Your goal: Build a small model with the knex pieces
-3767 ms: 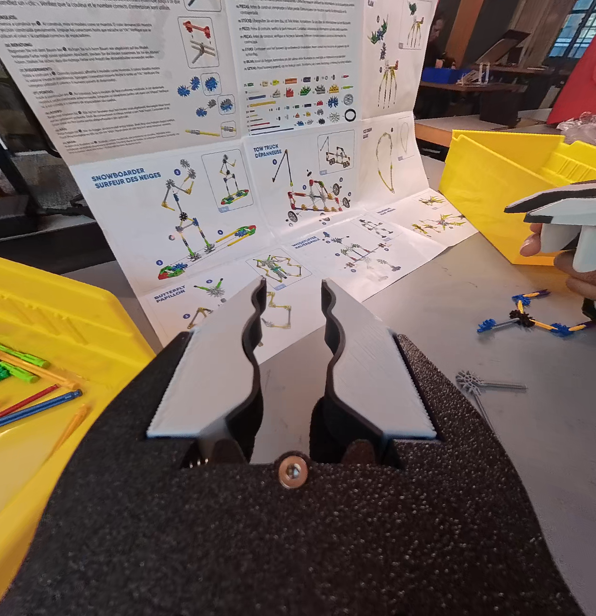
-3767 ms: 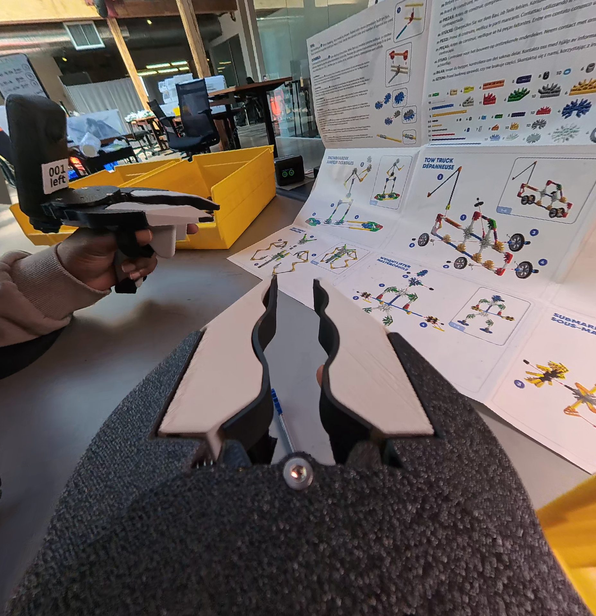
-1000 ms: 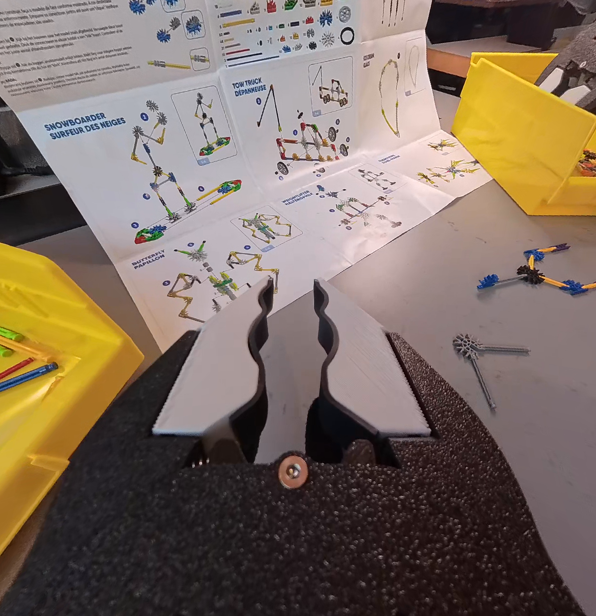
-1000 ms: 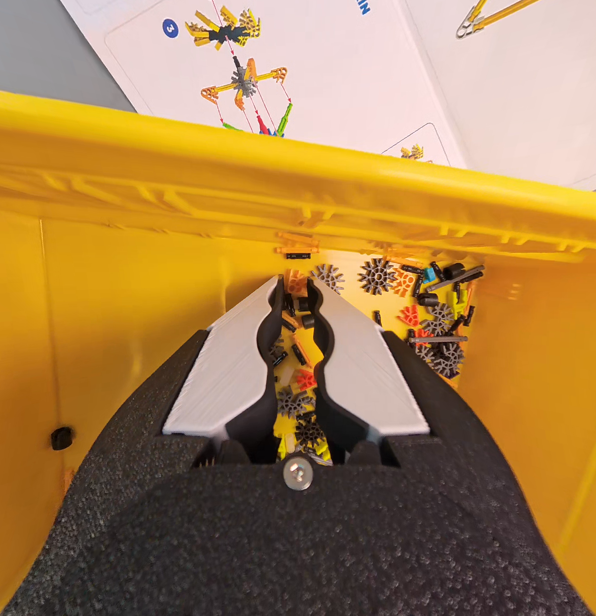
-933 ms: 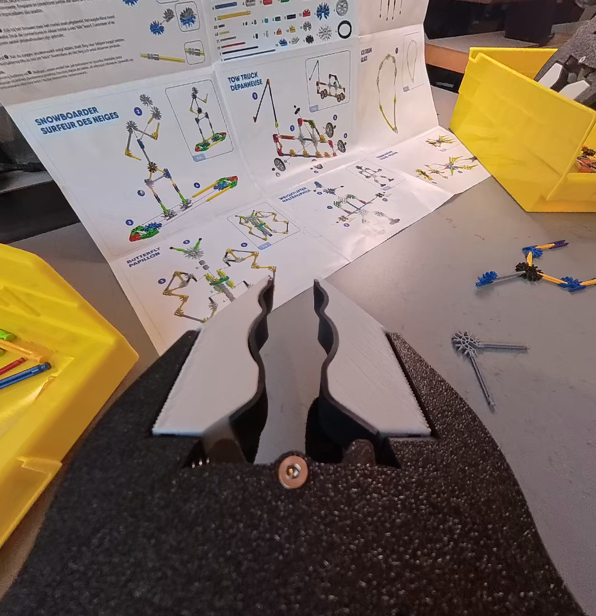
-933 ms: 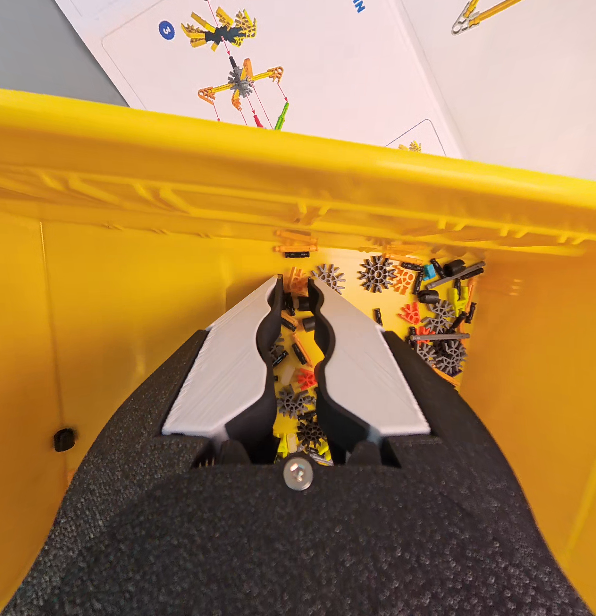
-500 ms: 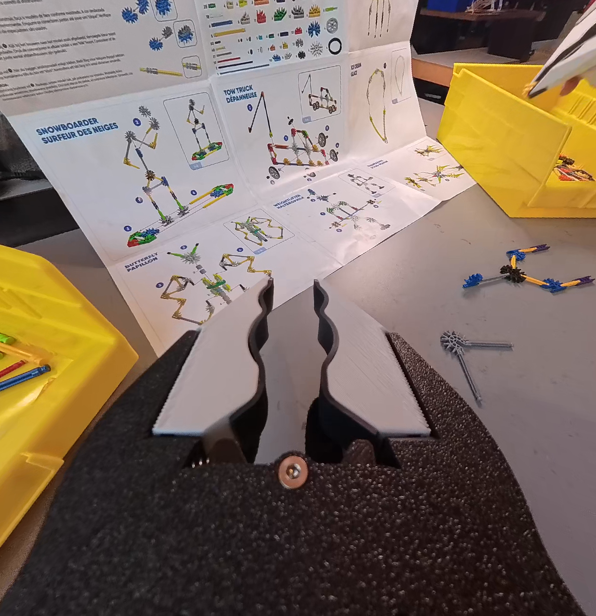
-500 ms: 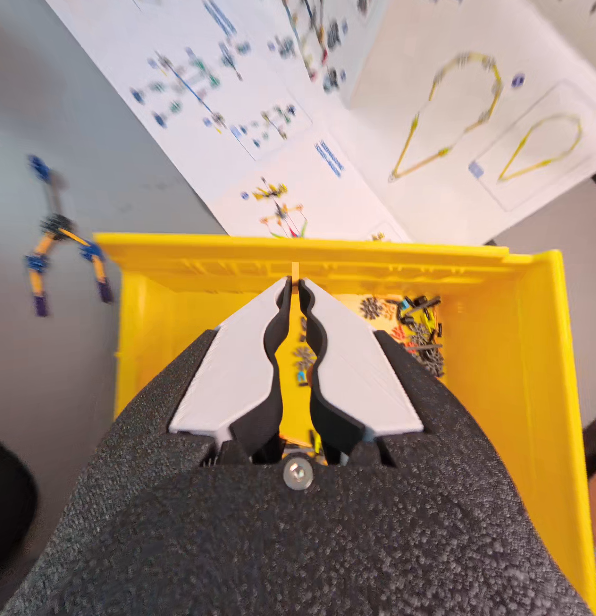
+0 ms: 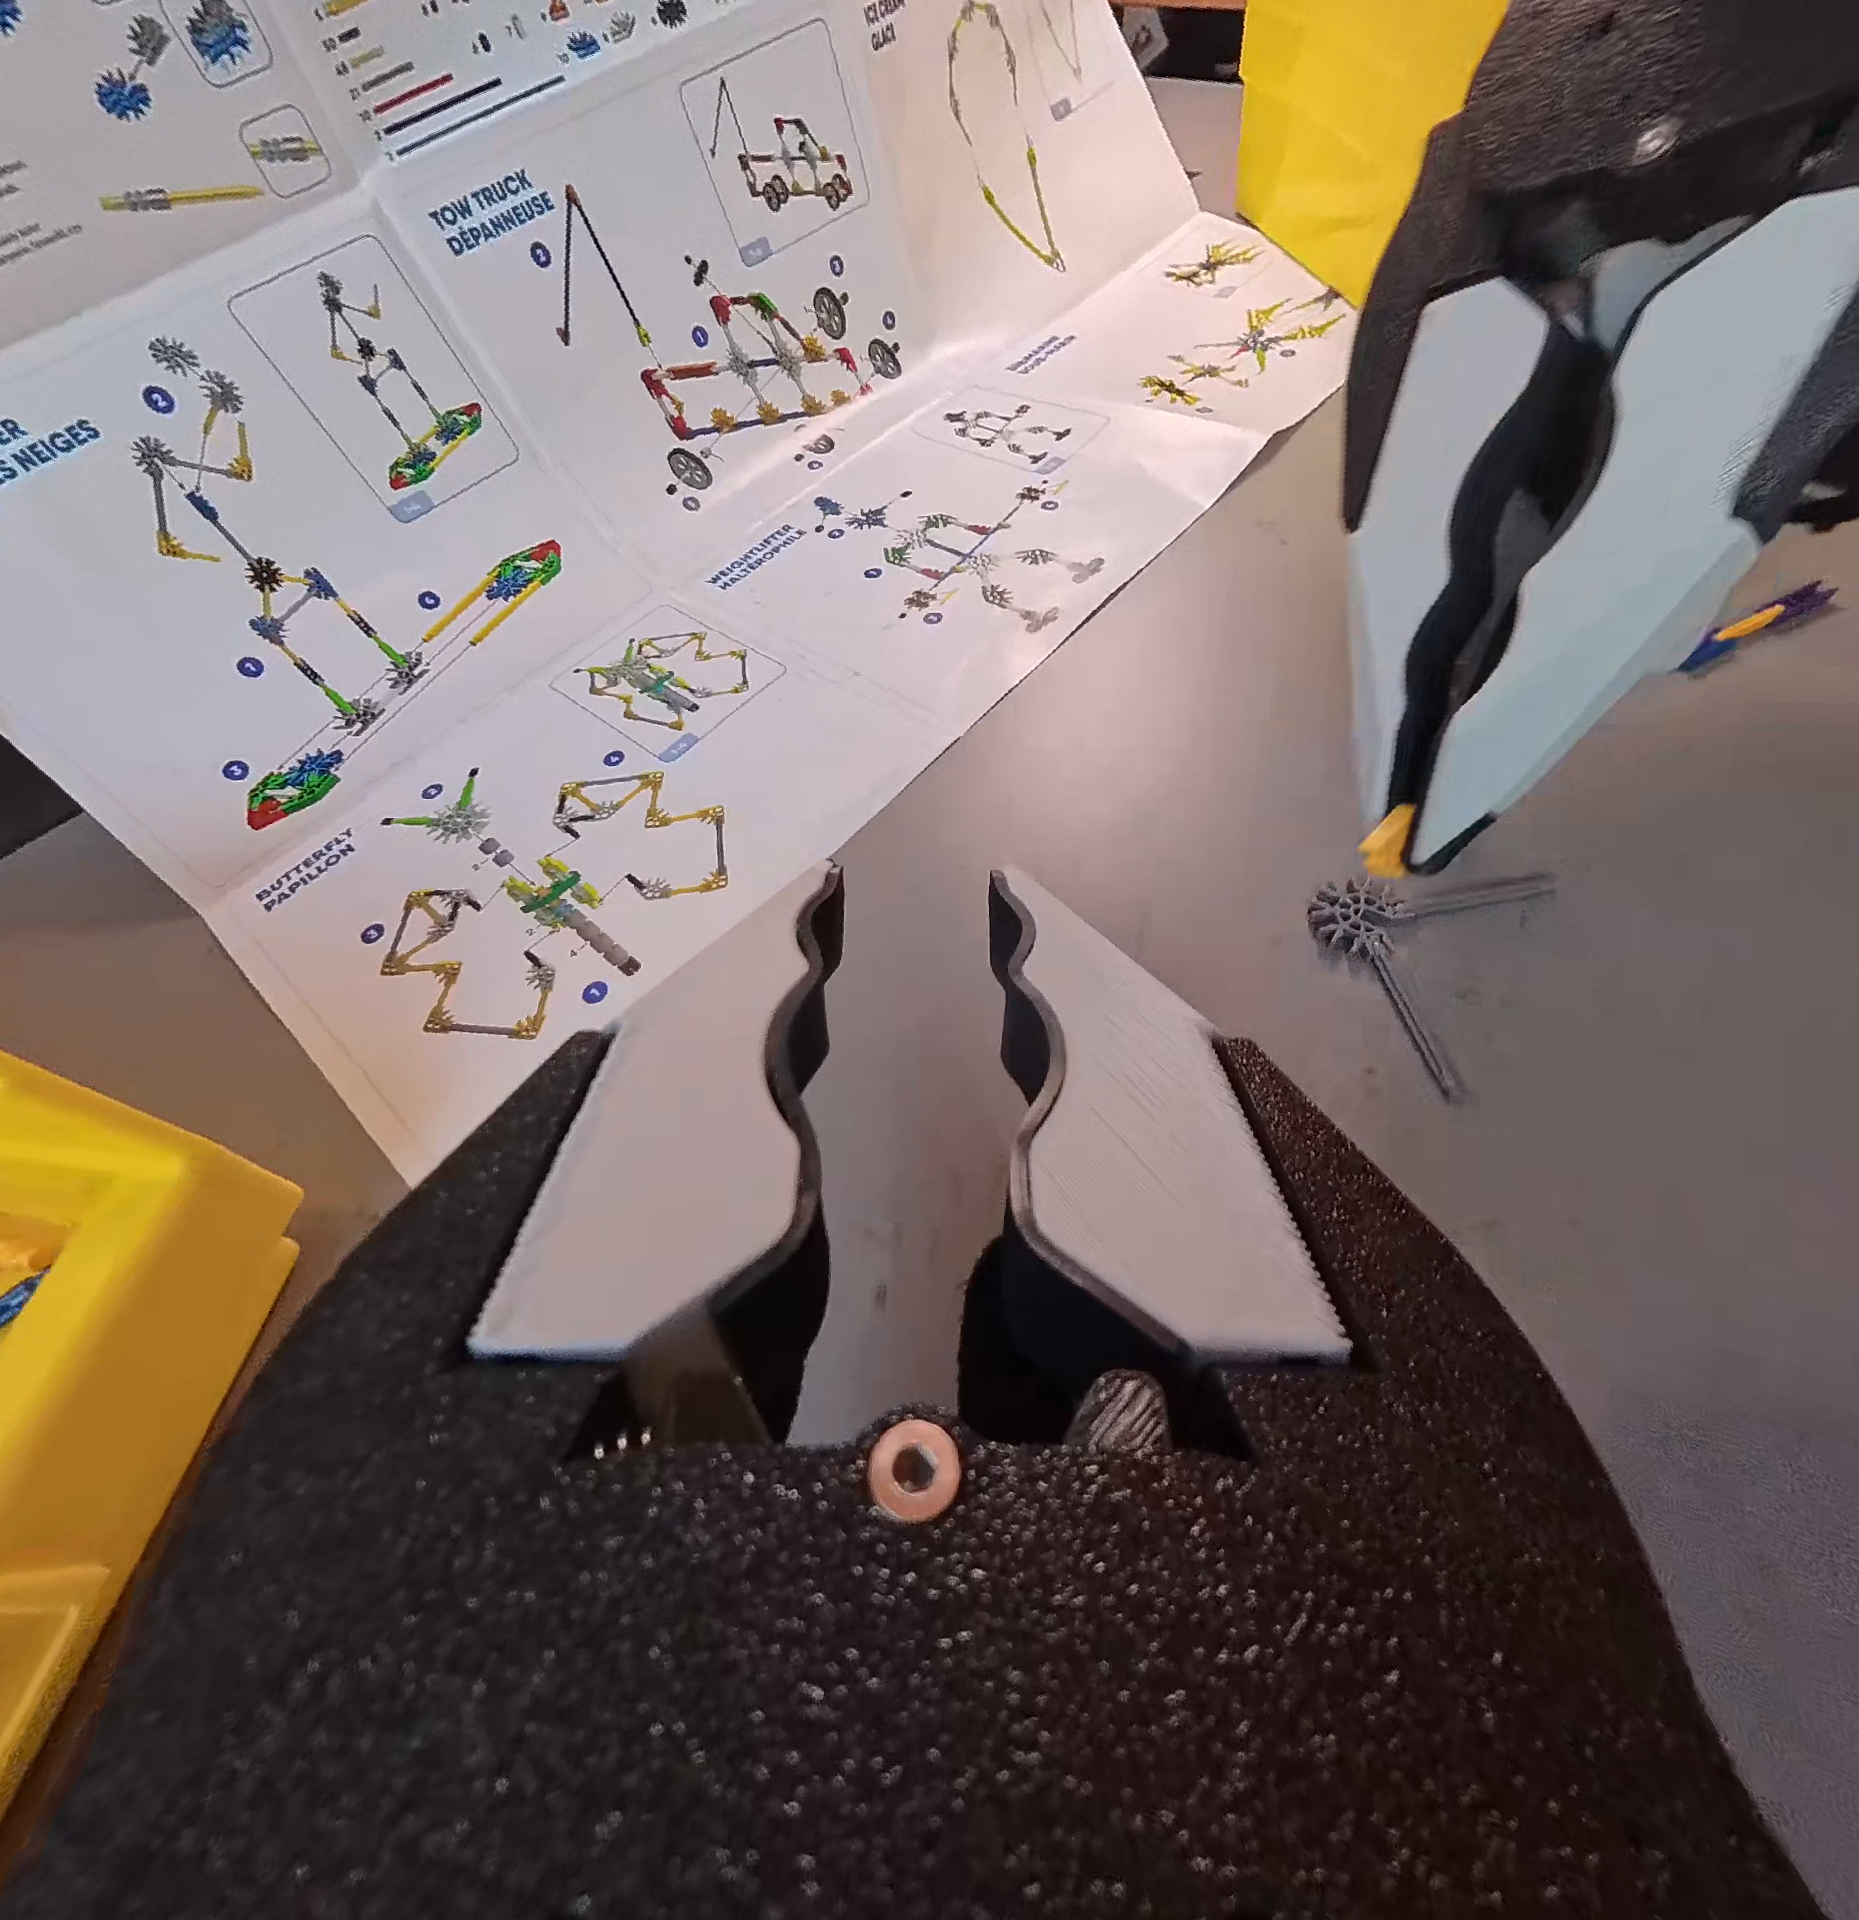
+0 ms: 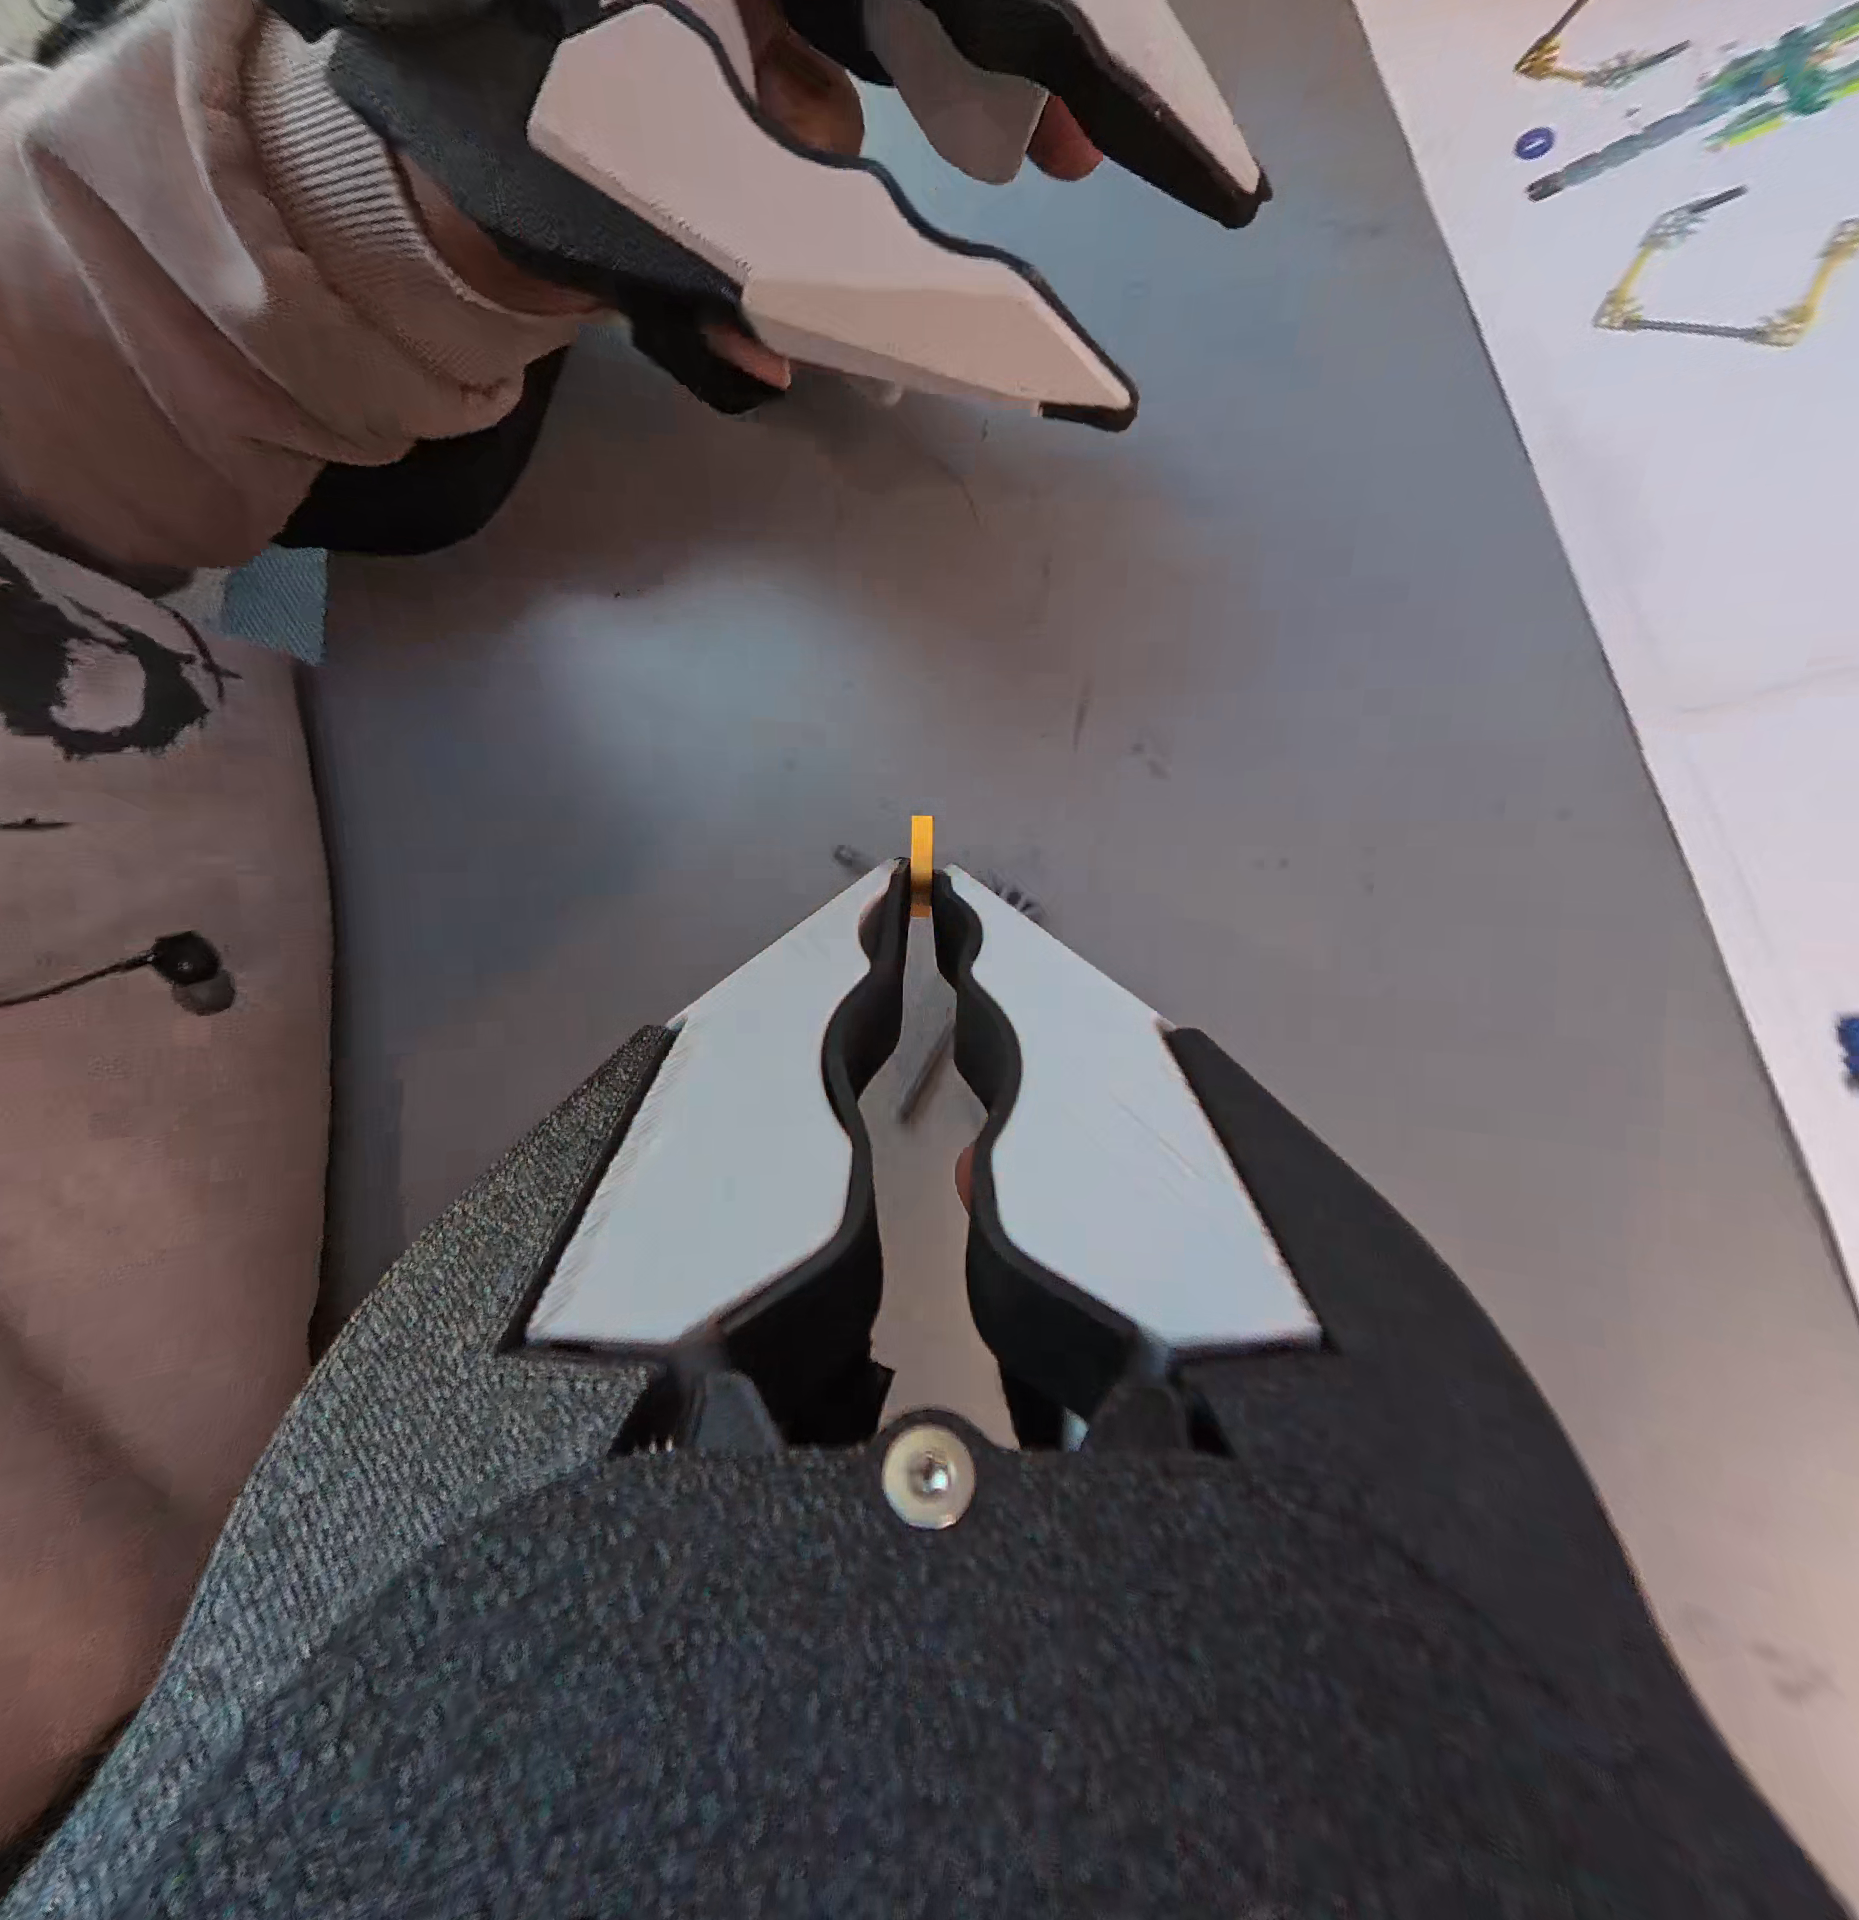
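Both grippers are hanging over the grey table (image 9: pixel 1164 727). At the right of the left wrist view, the right gripper (image 9: pixel 1408 847) is pointing steeply down with its jaws pinched on a small yellow piece (image 9: pixel 1384 831); in its own view that same yellow piece (image 10: pixel 921 862) is sticking out past the tips at the frame's centre. Just below and touching or nearly touching the piece is lying a grey spoked connector (image 9: pixel 1351 920), with one grey rod (image 9: pixel 1418 1023) running toward the lower right and another (image 9: pixel 1486 891) running right; so the connector is sitting directly under the right gripper's tips. The left gripper (image 9: pixel 909 894) is waiting at centre frame with jaws parted and nothing between them, well left of the connector, so the right one is nearer. Counting: one yellow piece, one grey connector with two rods, one blue-and-yellow assembly (image 9: pixel 1751 623) partly hidden at the right edge, one folded instruction sheet (image 9: pixel 592 468) filling the upper left, and two yellow bins, one (image 9: pixel 125 1299) at lower left, one (image 9: pixel 1330 125) at upper right.
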A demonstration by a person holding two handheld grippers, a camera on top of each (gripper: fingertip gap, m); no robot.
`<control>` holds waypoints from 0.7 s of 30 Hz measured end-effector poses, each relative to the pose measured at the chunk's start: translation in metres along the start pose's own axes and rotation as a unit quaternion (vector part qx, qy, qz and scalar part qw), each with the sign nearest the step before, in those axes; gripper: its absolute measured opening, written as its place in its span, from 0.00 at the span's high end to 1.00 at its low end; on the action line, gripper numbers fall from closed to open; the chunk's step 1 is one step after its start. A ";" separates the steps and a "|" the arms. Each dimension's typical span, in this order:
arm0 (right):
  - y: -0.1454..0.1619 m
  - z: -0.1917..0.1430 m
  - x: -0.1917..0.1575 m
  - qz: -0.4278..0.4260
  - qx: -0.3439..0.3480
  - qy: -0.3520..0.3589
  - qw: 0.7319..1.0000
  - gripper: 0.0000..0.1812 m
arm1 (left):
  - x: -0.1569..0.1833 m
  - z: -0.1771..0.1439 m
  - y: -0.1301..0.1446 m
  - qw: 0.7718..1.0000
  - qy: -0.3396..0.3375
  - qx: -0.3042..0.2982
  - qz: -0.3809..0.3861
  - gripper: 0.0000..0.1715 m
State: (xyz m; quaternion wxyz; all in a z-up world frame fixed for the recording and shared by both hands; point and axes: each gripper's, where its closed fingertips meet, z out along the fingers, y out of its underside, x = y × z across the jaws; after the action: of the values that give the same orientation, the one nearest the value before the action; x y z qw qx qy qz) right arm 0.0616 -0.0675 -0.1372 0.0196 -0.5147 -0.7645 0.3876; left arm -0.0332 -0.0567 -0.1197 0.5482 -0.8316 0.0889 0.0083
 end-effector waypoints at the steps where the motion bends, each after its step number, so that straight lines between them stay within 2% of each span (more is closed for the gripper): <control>1: -0.004 0.011 0.004 0.002 -0.010 -0.001 1.000 0.99 | 0.001 0.000 0.002 1.000 0.000 -0.007 0.007 0.84; 4: -0.010 0.032 0.011 0.001 -0.037 -0.001 0.999 0.99 | 0.005 0.003 0.012 0.999 0.009 -0.032 0.023 0.84; 8: -0.012 0.035 0.015 -0.011 -0.043 0.018 0.999 0.95 | 0.013 0.006 0.016 0.998 0.021 -0.046 0.039 0.84; 10: -0.018 0.026 0.014 -0.009 -0.017 0.023 1.000 0.89 | 0.017 0.007 0.015 0.998 0.028 -0.045 0.044 0.84; 12: -0.031 0.005 0.012 -0.010 0.033 0.033 0.999 0.87 | 0.020 0.007 0.015 0.997 0.032 -0.044 0.047 0.84; 14: -0.048 -0.035 0.013 -0.027 0.102 0.073 0.992 0.87 | 0.022 0.007 0.014 0.997 0.034 -0.044 0.049 0.84; 17: -0.065 -0.127 0.031 -0.047 0.198 0.188 0.961 0.87 | 0.022 0.007 0.013 0.997 0.032 -0.041 0.048 0.84; 19: -0.057 -0.198 0.054 -0.029 0.225 0.282 0.932 0.88 | 0.020 0.006 0.011 0.998 0.029 -0.035 0.043 0.84; 21: -0.029 -0.266 0.089 -0.001 0.213 0.387 0.897 0.89 | 0.018 0.003 0.005 0.999 0.026 -0.020 0.031 0.84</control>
State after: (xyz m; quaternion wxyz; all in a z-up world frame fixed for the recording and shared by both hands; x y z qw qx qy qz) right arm 0.1118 0.1511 0.0338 0.4236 -0.6071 -0.5963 0.3107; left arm -0.0163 -0.0580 -0.1276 0.5286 -0.8390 0.1287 0.0058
